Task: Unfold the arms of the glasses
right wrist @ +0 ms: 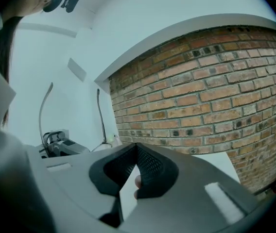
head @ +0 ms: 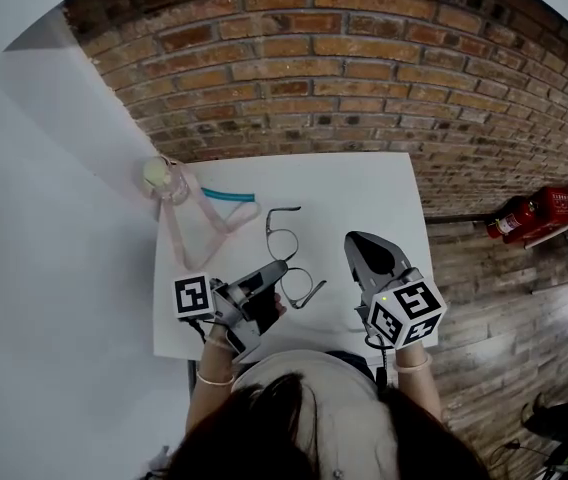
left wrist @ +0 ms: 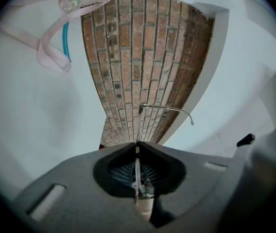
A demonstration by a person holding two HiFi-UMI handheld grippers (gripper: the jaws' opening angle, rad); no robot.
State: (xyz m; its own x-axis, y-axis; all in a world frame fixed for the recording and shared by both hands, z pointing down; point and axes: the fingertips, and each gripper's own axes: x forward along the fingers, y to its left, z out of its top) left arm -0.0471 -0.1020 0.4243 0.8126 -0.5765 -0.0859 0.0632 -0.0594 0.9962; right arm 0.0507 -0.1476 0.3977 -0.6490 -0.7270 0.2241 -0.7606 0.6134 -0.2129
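Note:
The thin dark wire glasses are above the white table, in front of me. My left gripper is shut on the frame near its middle. In the left gripper view the frame runs edge-on out of the shut jaws, and one arm sticks out to the right at the far end. My right gripper hovers just right of the glasses, shut and holding nothing. In the right gripper view its jaws meet, and the glasses' wires show far to the left.
A pink strap with a small clear bottle and a teal tube lie at the table's far left corner. A brick wall stands behind the table. A red fire extinguisher lies on the floor to the right.

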